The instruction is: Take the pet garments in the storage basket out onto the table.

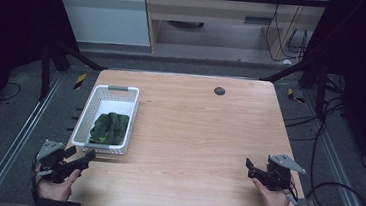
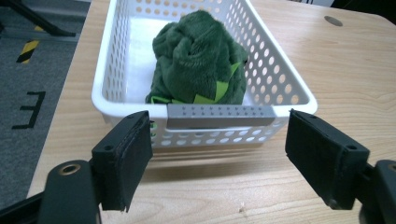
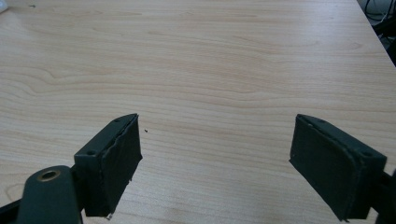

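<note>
Dark green plush cloth [image 2: 198, 60] lies bunched in a white perforated plastic basket [image 2: 109, 70] just beyond the left gripper [image 2: 219, 154], whose jaws gape wide. Right gripper [image 3: 217, 163], likewise spread and empty, hovers over the bare light wooden table [image 3: 210, 60].

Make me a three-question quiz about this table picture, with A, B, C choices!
1. Where is the basket? A table's left side; B table's right side; C floor.
2. What colour is the cloth inside? A red; B green; C white.
3. How are the left gripper jaws? A wide open; B shut; C holding cloth.

Answers: 1 A, the high view shows it near the left edge. 2 B, it looks dark green with bright green bits. 3 A, a wide gap separates the jaws, nothing between.
</note>
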The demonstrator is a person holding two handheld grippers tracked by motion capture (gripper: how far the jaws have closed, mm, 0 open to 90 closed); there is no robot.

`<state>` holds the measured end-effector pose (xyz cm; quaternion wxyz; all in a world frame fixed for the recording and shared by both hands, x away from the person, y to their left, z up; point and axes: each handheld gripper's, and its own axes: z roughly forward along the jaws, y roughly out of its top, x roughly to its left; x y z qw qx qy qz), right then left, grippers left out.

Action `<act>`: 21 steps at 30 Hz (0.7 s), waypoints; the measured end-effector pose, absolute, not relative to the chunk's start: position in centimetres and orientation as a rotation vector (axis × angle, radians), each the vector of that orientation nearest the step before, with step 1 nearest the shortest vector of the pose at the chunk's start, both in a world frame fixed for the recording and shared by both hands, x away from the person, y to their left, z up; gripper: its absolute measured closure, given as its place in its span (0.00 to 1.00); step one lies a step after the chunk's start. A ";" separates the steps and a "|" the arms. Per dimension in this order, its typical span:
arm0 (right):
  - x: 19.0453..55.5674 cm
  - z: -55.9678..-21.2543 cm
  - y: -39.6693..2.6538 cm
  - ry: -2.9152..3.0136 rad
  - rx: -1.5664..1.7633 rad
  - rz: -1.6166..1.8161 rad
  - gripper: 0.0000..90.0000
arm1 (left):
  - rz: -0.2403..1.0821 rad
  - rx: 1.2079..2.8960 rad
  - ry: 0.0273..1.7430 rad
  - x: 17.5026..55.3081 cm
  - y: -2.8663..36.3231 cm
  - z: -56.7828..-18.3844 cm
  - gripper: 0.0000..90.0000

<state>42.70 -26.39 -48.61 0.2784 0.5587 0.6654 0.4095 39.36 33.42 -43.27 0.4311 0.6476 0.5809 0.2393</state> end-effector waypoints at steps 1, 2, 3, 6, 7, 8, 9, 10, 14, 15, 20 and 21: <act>42.7 -48.6 -26.4 1.788 1.496 1.099 0.18 | 0.600 1.611 1.444 39.4 33.4 -43.1 0.25; 42.7 -48.6 -26.4 1.787 1.495 1.099 0.18 | 0.601 1.613 1.439 39.4 33.4 -42.9 0.25; 42.7 -48.6 -26.4 1.787 1.495 1.099 0.18 | 0.603 1.613 1.436 39.5 33.4 -42.7 0.25; 42.8 -48.6 -26.4 1.785 1.494 1.097 0.18 | 0.605 1.621 1.429 39.7 33.4 -42.3 0.25; 42.8 -48.6 -26.4 1.785 1.496 1.099 0.18 | 0.605 1.625 1.427 39.7 33.4 -42.1 0.25; 42.8 -48.6 -26.4 1.788 1.498 1.100 0.18 | 0.608 1.631 1.424 39.8 33.5 -42.0 0.25; 42.8 -48.6 -26.4 1.788 1.498 1.100 0.18 | 0.607 1.632 1.421 39.9 33.5 -41.8 0.25; 42.8 -48.6 -26.4 1.789 1.494 1.096 0.18 | 0.608 1.636 1.418 40.0 33.5 -41.6 0.25; 42.8 -48.5 -26.4 1.783 1.493 1.094 0.18 | 0.613 1.658 1.397 40.6 33.3 -40.7 0.25; 42.8 -48.5 -26.4 1.780 1.495 1.094 0.18 | 0.616 1.666 1.388 40.8 33.2 -40.4 0.25; 42.7 -48.5 -26.5 1.777 1.497 1.104 0.18 | 0.621 1.686 1.367 41.9 32.9 -39.4 0.25; 42.7 -48.5 -26.6 1.779 1.494 1.100 0.18 | 0.627 1.688 1.363 42.1 32.9 -39.2 0.25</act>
